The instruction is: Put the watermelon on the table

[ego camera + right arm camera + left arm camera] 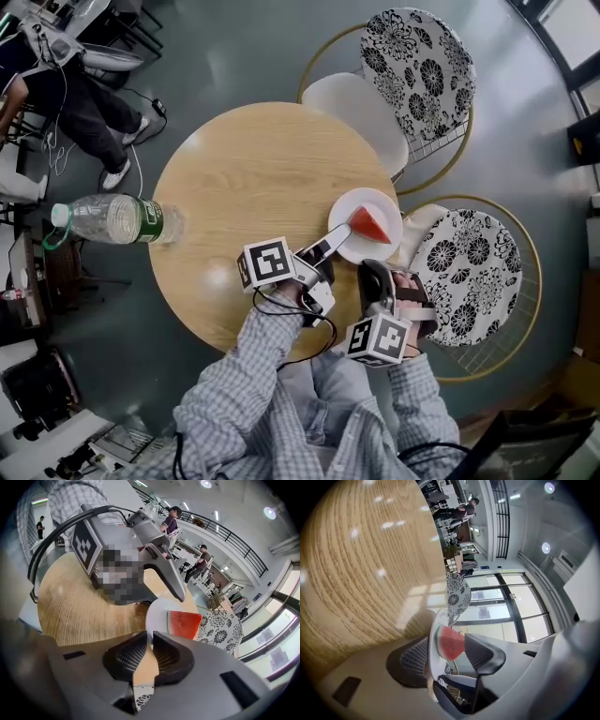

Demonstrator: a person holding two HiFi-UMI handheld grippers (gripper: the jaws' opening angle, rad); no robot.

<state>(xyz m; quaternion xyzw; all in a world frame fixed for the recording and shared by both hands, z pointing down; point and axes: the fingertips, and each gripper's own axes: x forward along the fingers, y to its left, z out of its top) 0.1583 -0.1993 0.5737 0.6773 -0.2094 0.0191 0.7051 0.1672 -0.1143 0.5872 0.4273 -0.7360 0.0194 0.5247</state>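
A red watermelon slice point(370, 225) lies on a small white plate point(380, 204) at the right edge of the round wooden table point(244, 178). My left gripper point(336, 239) reaches in from the near side. In the left gripper view it is open point(445, 656) with the plate's rim point(434, 641) between the jaws, and the far pad stands apart from the slice point(450, 644). My right gripper point(375, 274) sits just near of the plate. Its jaws point(150, 637) are shut tip to tip at the plate's near rim point(157, 613), with the slice point(184, 623) beyond. Whether they pinch the rim is unclear.
A clear plastic bottle point(117, 218) with a green label lies at the table's left edge. Two wire chairs with floral cushions point(419, 61) point(469, 262) stand to the right, close to the plate. A person's legs point(89, 108) are at the far left.
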